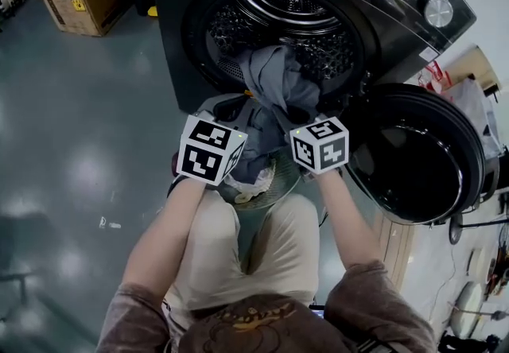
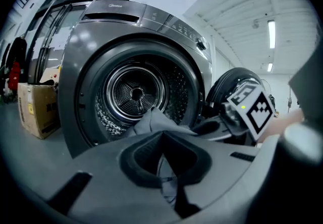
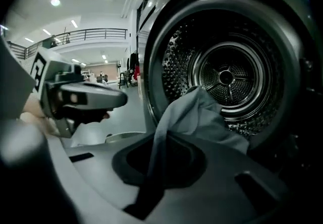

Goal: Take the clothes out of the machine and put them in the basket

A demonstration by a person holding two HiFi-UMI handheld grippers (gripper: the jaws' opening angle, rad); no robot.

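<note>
At the mouth of the machine (image 1: 187,65), a grey garment (image 1: 274,77) hangs out of the drum (image 2: 135,93) and down towards both grippers. The left gripper (image 2: 166,167) has its jaws pressed together on a fold of it, and the right gripper (image 3: 154,167) likewise pinches a length that runs up from its jaws into the opening. The basket (image 1: 285,176) sits just below and between them, in front of the person's knees, with some pale cloth already in it. To do this step well, I would draw the garment back and up until its tail is clear of the rim, keeping both grips firm and the cloth away from the open door (image 1: 413,153) on the right. Only then would I lower it over the basket and let go. How much of the garment lies inside the drum is hard to judge, since its own bulk covers the lower opening. Most of the basket is masked by the grippers and their marker cubes, so its depth and filling cannot be told.
</note>
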